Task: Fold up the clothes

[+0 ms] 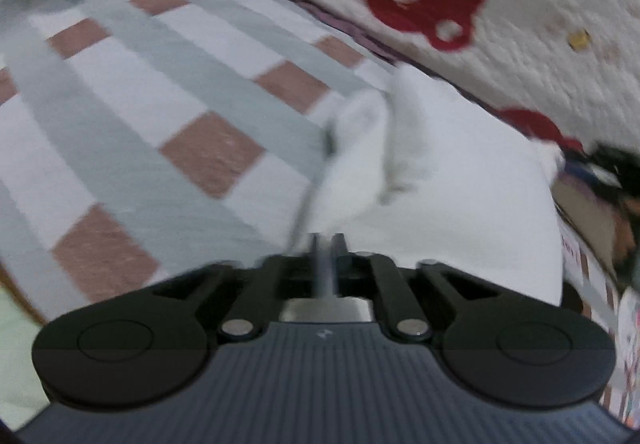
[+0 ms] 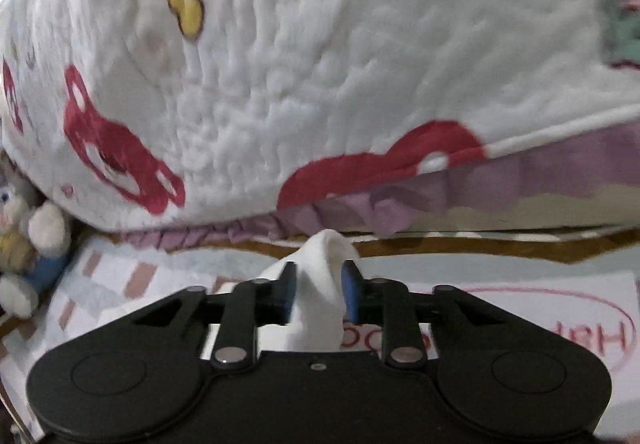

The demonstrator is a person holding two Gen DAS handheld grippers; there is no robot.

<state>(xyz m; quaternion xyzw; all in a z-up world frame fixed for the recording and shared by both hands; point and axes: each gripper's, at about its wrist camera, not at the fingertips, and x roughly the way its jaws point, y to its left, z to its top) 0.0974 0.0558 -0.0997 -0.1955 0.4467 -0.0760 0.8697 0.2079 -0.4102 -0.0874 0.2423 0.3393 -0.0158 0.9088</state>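
Observation:
A white garment lies on a checked sheet of grey, white and brown squares. In the left wrist view my left gripper is shut on a bunched edge of the white garment, which rises in folds ahead of the fingers. In the right wrist view my right gripper is shut on a fold of the white garment, which stands up between the blue pads. The view is blurred.
A thick white quilt with red bear prints and a purple frill fills the space ahead. A plush toy sits at the left. A white cloth with red print lies at the right. Dark clutter lies at the right.

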